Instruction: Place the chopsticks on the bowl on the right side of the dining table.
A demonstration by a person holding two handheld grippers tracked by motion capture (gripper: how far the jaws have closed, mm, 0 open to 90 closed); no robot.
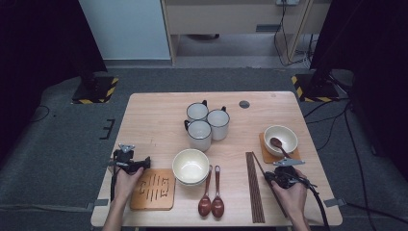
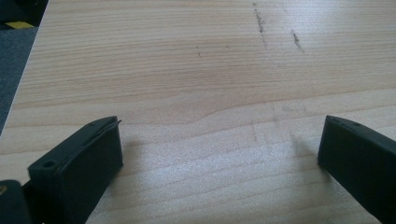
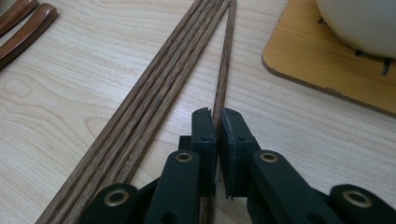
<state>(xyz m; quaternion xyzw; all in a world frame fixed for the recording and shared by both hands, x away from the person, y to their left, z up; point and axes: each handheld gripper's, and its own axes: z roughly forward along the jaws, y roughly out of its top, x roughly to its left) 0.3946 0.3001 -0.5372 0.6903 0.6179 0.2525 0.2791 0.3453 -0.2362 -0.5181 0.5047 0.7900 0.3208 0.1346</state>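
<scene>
My right gripper (image 3: 217, 114) is shut on one brown wooden chopstick (image 3: 224, 60), which lies at a slant away from the bundle of chopsticks (image 3: 154, 98) beside it. In the high view this gripper (image 1: 270, 177) is at the table's front right, over the slanted chopstick (image 1: 260, 163) and just right of the bundle (image 1: 255, 192). My left gripper (image 1: 131, 158) rests near the table's left edge. Its jaws stand wide apart (image 2: 219, 135) over bare wood, with nothing between them.
A white bowl (image 1: 280, 138) holding a brown spoon (image 1: 278, 144) sits on a wooden coaster (image 1: 267, 155) ahead of my right gripper. Stacked cream bowls (image 1: 190, 166), two wooden spoons (image 1: 211, 192), three mugs (image 1: 207, 122) and a slotted wooden trivet (image 1: 153, 189) occupy the middle and left.
</scene>
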